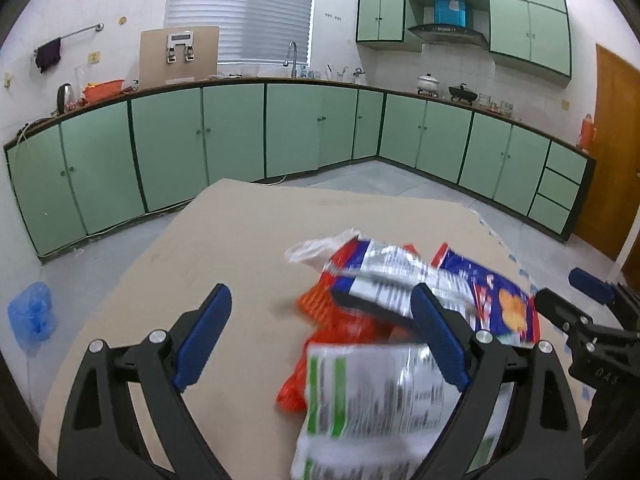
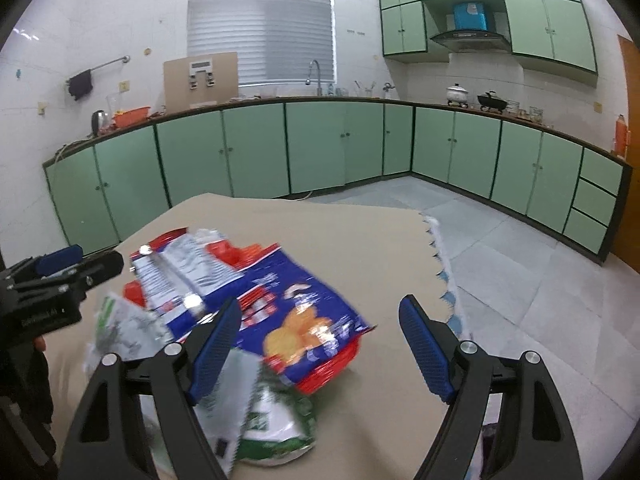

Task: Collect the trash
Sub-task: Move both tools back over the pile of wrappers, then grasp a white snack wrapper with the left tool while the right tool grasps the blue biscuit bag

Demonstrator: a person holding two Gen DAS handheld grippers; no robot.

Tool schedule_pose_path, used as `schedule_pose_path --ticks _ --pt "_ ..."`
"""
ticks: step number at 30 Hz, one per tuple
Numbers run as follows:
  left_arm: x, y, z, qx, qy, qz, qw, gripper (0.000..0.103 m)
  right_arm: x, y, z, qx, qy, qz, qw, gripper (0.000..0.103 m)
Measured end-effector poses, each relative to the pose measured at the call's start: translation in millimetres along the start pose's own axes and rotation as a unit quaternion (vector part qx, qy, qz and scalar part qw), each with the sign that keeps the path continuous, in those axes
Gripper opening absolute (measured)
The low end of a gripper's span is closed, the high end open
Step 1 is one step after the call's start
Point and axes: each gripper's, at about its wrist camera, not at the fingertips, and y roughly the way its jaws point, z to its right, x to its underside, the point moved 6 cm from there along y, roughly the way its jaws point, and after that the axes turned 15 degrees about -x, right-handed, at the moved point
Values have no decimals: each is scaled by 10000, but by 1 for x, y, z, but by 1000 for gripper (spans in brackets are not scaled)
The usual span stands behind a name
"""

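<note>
A pile of snack wrappers lies on a tan cardboard sheet (image 1: 224, 240). It holds a blue snack bag (image 1: 500, 300), a silver-printed wrapper (image 1: 384, 276), an orange-red wrapper (image 1: 332, 320), a green-and-white wrapper (image 1: 372, 400) and a scrap of white plastic (image 1: 316, 248). My left gripper (image 1: 320, 336) is open, with the pile's left part between its fingers, close to the right finger. My right gripper (image 2: 320, 350) is open too. The blue snack bag (image 2: 296, 308) lies between its fingers, nearer the left one, and the green-and-white wrapper (image 2: 272, 432) sits under it. Neither gripper's pads press on anything.
Green kitchen cabinets (image 1: 232, 136) line the far walls. A blue plastic bag (image 1: 32, 316) lies on the tiled floor at the left. A jagged foam-mat edge (image 2: 444, 272) borders the cardboard sheet (image 2: 360, 248) on the right. A wooden door (image 1: 616, 152) stands at the far right.
</note>
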Motion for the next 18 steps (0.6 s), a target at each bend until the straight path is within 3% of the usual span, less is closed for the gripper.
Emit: schedule_pose_path --ticks 11,14,18 --pt "-5 44 16 279 -15 -365 9989 85 -2 26 17 74 111 -141 9998 80" --pt "0 48 23 395 59 -445 9982 73 1 29 22 89 136 -194 9997 80" --pt "6 49 29 443 94 -525 9976 50 4 30 26 79 190 -215 9996 80"
